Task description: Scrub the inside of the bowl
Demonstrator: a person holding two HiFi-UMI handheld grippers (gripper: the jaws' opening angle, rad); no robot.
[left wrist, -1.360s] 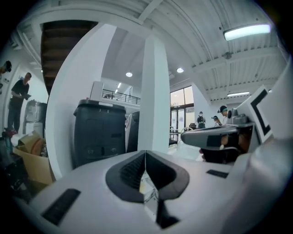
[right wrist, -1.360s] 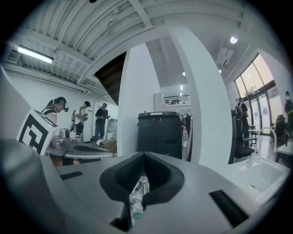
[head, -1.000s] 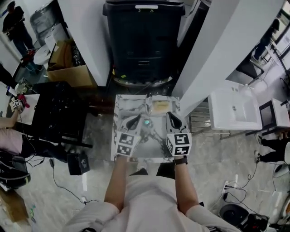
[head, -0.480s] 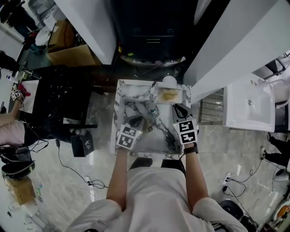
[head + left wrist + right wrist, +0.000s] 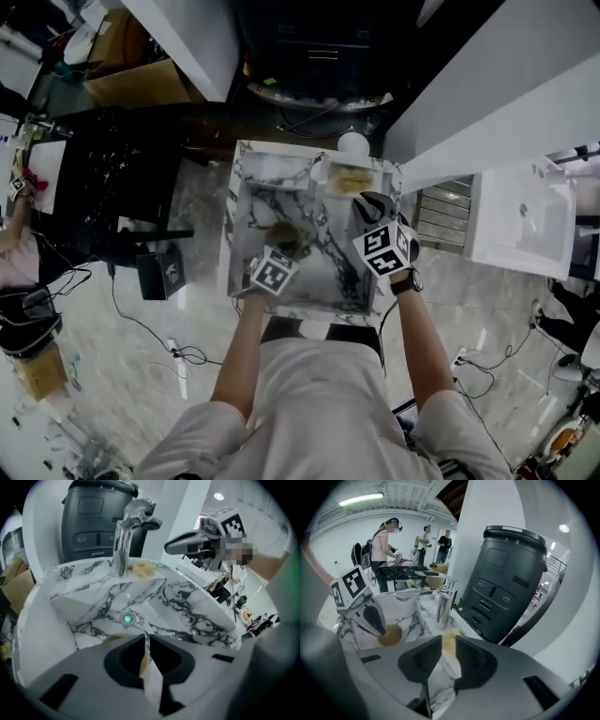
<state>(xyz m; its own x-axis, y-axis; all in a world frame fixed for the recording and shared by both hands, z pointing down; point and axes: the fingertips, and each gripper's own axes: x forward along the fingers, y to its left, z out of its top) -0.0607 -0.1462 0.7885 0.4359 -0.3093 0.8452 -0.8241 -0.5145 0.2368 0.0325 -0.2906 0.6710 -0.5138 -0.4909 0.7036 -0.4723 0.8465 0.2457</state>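
In the head view a small brown bowl (image 5: 286,238) hangs over the marble sink (image 5: 246,192). My left gripper (image 5: 281,251) is shut on the bowl's rim; in the left gripper view the thin yellowish rim (image 5: 144,662) shows pinched in my left gripper (image 5: 144,639). A yellow sponge (image 5: 348,180) lies on the far ledge beside the chrome faucet (image 5: 443,603). My right gripper (image 5: 368,202) hovers just short of that sponge (image 5: 450,640). The right gripper (image 5: 449,643) has its jaws opening, with nothing pressed between the pads. The bowl (image 5: 390,634) also shows in the right gripper view.
A teal-lit drain (image 5: 127,618) sits at the basin's bottom. A tall black machine (image 5: 506,573) stands right behind the sink. White pillars flank it. A black cart (image 5: 112,178) is at the left, a white washbasin (image 5: 520,220) at the right. People stand at a table (image 5: 389,541).
The right gripper has moved up toward the far ledge and the sponge, and its jaws have parted a little. The left gripper still holds the bowl over the basin. The head view has shifted.
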